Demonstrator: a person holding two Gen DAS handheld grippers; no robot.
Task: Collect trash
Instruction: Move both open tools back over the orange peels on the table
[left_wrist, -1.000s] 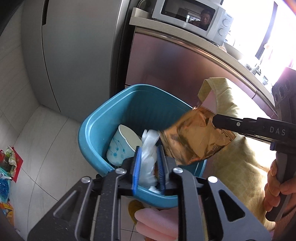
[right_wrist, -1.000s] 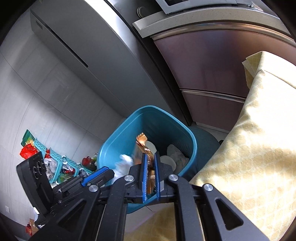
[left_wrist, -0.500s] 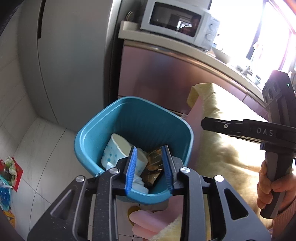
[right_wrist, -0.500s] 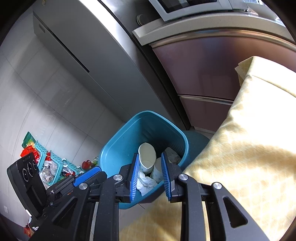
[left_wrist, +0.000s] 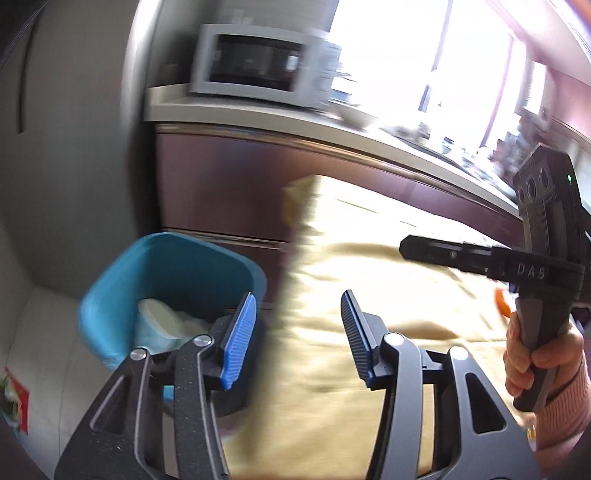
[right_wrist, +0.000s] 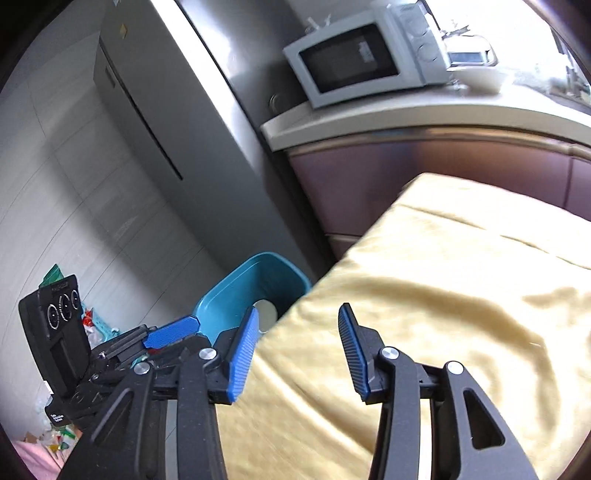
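Left wrist view: blue bin (left_wrist: 166, 280) on the floor holds a cup (left_wrist: 155, 321); the left gripper (left_wrist: 297, 332) and right gripper (right_wrist: 297, 350) are opening, nothing between them. Drop-off looks done; next, find more trash across the yellow cloth (left_wrist: 388, 295), whose edge stands just beside the bin.

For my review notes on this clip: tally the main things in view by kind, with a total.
Handheld grippers: 2, left gripper and right gripper, jaws of both opening, nothing between them
Blue bin: 1
Paper cup in the bin: 1
Microwave: 1
Yellow tablecloth: 1
Total: 6
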